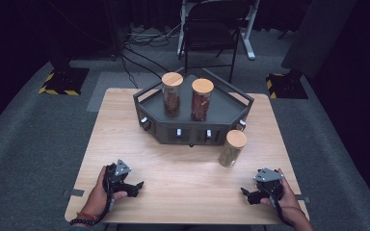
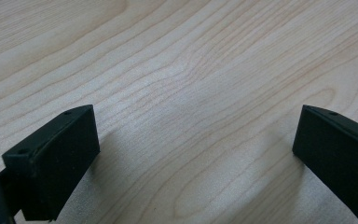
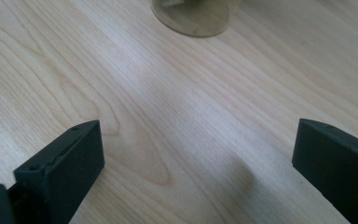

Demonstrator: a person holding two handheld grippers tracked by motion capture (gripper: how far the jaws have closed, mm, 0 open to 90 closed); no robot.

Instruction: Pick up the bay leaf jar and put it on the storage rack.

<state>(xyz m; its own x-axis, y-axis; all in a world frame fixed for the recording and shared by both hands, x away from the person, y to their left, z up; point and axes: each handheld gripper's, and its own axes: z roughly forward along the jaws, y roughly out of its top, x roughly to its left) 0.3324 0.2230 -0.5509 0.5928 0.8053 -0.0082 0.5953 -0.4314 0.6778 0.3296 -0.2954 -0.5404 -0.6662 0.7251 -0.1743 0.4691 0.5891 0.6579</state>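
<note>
While both hands rest near the wooden table's [image 1: 125, 125] front edge, bare wood ahead, left gripper [image 1: 136, 186] wide open, empty, right gripper [image 1: 246, 193] likewise, cork-lidded jar [image 1: 232, 148] upright just beyond it, beside the dark tray [image 1: 192, 132].

High view: set above the near edge of the wooden table [image 1: 183, 159], facing forward and down, far enough back to take in the whole top, the dark tray [image 1: 192, 126] toward 12 o'clock and the floor beyond. Left gripper view: riding low on the left gripper [image 1: 137, 185], at 7 o'clock on the table, looking along its two black jaws, very close to bare wood grain [image 2: 182, 93]. Right gripper view: riding low on the right gripper [image 1: 245, 193], at 5 o'clock, equally close to the wood, catching at its top edge the base of the lone jar [image 3: 193, 16]. Shared with the high view: that jar [image 1: 232, 148], standing at 3 o'clock, and the tabletop itself.
</note>
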